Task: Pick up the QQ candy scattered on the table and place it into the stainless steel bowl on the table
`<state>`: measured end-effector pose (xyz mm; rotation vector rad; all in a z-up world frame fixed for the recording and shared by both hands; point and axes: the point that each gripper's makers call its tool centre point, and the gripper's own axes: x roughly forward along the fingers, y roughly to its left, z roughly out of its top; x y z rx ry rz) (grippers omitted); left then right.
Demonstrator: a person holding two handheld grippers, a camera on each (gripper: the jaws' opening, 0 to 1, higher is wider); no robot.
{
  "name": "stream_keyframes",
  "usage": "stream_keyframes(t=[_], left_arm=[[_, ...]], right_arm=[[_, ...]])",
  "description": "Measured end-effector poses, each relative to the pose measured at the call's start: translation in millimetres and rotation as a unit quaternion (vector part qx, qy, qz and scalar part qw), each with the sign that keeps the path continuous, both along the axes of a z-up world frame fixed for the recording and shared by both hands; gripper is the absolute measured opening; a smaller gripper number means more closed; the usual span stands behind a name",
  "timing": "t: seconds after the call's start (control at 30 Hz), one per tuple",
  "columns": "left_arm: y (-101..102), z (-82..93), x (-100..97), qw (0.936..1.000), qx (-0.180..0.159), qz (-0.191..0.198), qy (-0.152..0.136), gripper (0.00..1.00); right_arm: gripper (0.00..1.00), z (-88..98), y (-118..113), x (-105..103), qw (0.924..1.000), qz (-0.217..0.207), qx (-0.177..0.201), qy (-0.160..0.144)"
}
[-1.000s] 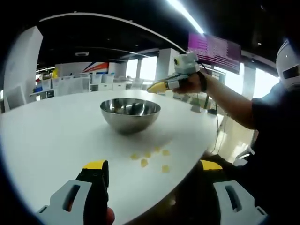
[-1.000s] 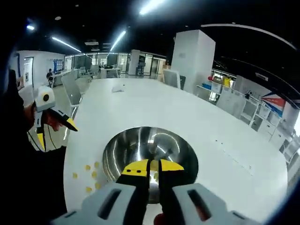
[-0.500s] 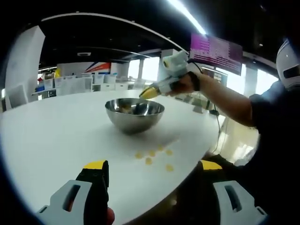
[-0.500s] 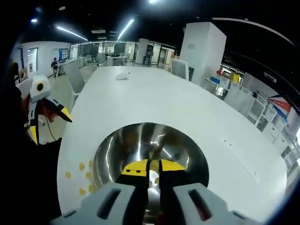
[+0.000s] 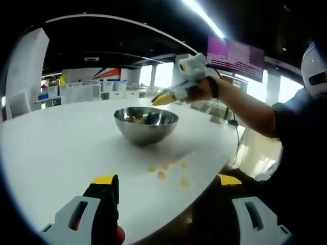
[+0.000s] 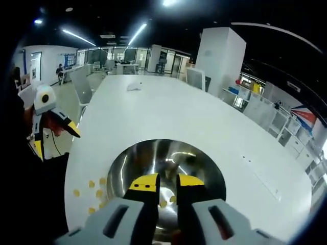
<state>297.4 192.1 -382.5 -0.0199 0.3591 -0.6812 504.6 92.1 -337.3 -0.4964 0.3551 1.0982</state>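
Note:
The stainless steel bowl (image 5: 145, 131) stands on the white table (image 5: 61, 148), with a yellow candy (image 5: 137, 118) inside it. Several QQ candies (image 5: 166, 171) lie scattered on the table in front of the bowl. My right gripper (image 5: 162, 97) hovers over the bowl's right rim. In the right gripper view, my right gripper (image 6: 167, 181) points down into the bowl (image 6: 127, 163), jaws slightly apart and holding nothing, with candies (image 6: 164, 203) on the bowl's floor below. My left gripper (image 5: 167, 179) is wide open and empty near the table edge, and appears again as the left gripper (image 6: 53, 135).
A person's hand and forearm (image 5: 240, 104) hold the right gripper from the right. The loose candies (image 6: 92, 195) lie left of the bowl near the table's edge (image 6: 71, 168). A small white object (image 6: 134, 86) sits far down the table. Chairs and desks stand beyond.
My right gripper's jaws have parted over the bowl and the yellow candy between them is gone; candy now lies in the bowl. The left gripper has stayed put.

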Motion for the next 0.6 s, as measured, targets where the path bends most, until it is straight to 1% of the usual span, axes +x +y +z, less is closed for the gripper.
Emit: stream_keyframes(t=[0.33,0.47,0.6], left_arm=[[-3.2,1.6,-3.2,1.0000,0.001,-0.002,-0.002,0.77],[-5.4,1.9,-3.5,1.0000,0.001,-0.004,-0.003,0.77],[-7.3,3.2,-2.9,1.0000,-0.001,-0.005,-0.004,0.77]], right_arm=[[0.14,4.7,-7.8,-10.2,1.0000,-0.003,0.004,-0.004],[0.14,11.3,-18.6,-19.9,0.9998,-0.007,0.015,-0.011],[0.14,17.6,-33.7,-35.2,0.9992,-0.015,0.031,-0.019]])
